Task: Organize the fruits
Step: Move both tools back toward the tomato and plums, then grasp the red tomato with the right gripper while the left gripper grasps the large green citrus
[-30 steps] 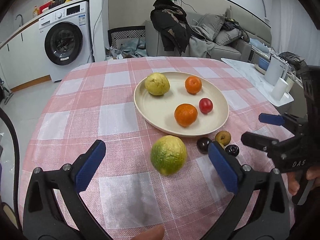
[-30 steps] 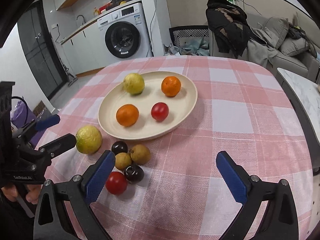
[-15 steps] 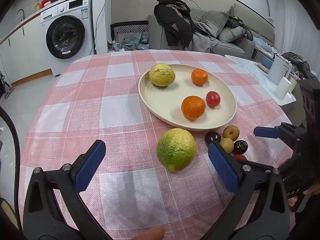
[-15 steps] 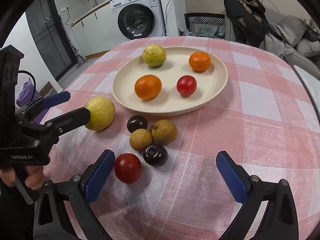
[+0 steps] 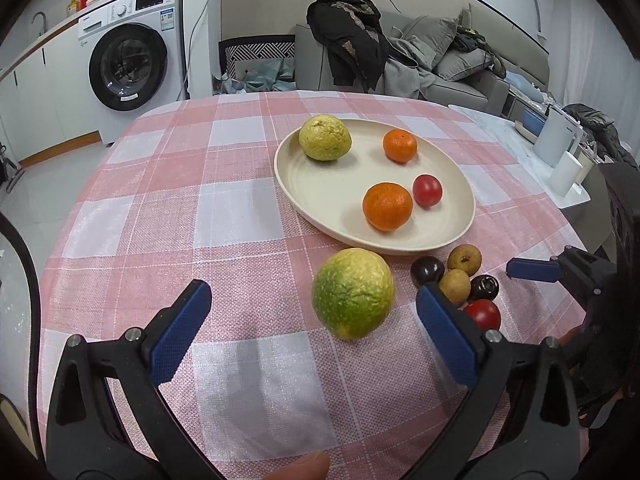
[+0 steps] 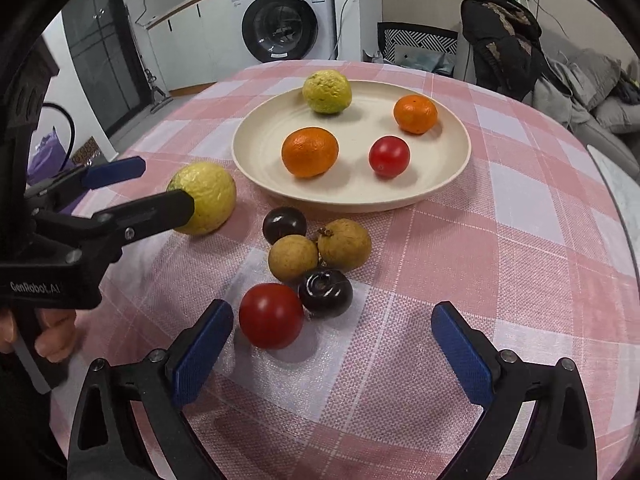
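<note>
A cream plate [image 5: 320,196] [image 6: 256,152] holds a yellow-green citrus [image 5: 325,137], two oranges [image 5: 387,207] [image 5: 399,145] and a red tomato [image 5: 427,190]. A green-yellow citrus [image 5: 353,292] [image 6: 208,197] lies on the cloth before the plate. My left gripper [image 5: 316,328] is open, with this citrus between its fingers, untouched. Beside it lie a red tomato [image 6: 271,316], two dark plums [image 6: 325,294] [image 6: 284,225] and two tan fruits [image 6: 293,258] [image 6: 345,244]. My right gripper [image 6: 332,354] is open, just short of the tomato and plum.
The round table has a pink and white checked cloth [image 5: 224,208]. A washing machine [image 5: 132,48] stands at the back left, a chair [image 5: 260,56] and a sofa with clothes [image 5: 400,56] behind the table. A side table with white containers [image 5: 560,160] is at the right.
Both grippers have moved forward toward the fruit. The green-yellow citrus now sits between the left fingers, and the loose small fruits lie closer to the right gripper. Both stayed open.
</note>
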`<action>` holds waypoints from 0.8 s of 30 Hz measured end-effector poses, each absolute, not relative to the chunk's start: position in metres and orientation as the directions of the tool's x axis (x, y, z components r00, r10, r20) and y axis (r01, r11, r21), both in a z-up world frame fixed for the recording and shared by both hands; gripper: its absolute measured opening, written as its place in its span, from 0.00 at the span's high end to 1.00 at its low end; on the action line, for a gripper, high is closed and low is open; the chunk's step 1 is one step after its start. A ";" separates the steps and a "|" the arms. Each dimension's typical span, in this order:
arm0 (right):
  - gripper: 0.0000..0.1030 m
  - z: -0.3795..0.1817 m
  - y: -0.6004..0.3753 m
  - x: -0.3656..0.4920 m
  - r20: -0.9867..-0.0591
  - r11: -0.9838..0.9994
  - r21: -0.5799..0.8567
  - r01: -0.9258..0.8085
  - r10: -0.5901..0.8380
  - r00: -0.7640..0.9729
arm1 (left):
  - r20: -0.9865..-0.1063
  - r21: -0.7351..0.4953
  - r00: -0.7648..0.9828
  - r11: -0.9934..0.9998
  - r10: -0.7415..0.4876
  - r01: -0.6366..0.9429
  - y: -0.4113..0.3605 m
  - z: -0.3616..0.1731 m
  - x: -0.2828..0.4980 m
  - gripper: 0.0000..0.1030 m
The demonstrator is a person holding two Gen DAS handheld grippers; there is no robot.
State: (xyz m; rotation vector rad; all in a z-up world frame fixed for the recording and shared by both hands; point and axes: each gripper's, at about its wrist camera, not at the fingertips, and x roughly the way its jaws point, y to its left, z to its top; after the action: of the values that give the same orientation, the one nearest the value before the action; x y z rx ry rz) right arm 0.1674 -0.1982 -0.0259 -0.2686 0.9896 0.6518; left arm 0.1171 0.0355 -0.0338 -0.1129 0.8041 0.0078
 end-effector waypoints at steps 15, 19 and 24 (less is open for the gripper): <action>0.49 -0.017 -0.200 0.151 -0.841 0.695 0.173 -0.698 0.474 0.263 | -0.724 -0.090 0.689 0.995 -0.029 -0.053 0.037 -0.035 0.117 0.01; 0.52 -0.014 -0.199 0.148 -0.835 0.676 0.201 -0.709 0.496 0.237 | -0.728 -0.088 0.685 0.995 -0.027 -0.055 0.037 -0.035 0.118 0.01; 0.52 -0.014 -0.195 0.144 -0.828 0.665 0.204 -0.718 0.509 0.236 | -0.730 -0.089 0.683 0.995 -0.030 -0.051 0.037 -0.037 0.117 0.01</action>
State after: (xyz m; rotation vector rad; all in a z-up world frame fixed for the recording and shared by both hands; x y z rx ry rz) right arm 0.1441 -0.1946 -0.0137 -0.2375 1.0301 0.8521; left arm 0.1175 0.0370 -0.0367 -0.1050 0.8191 0.0120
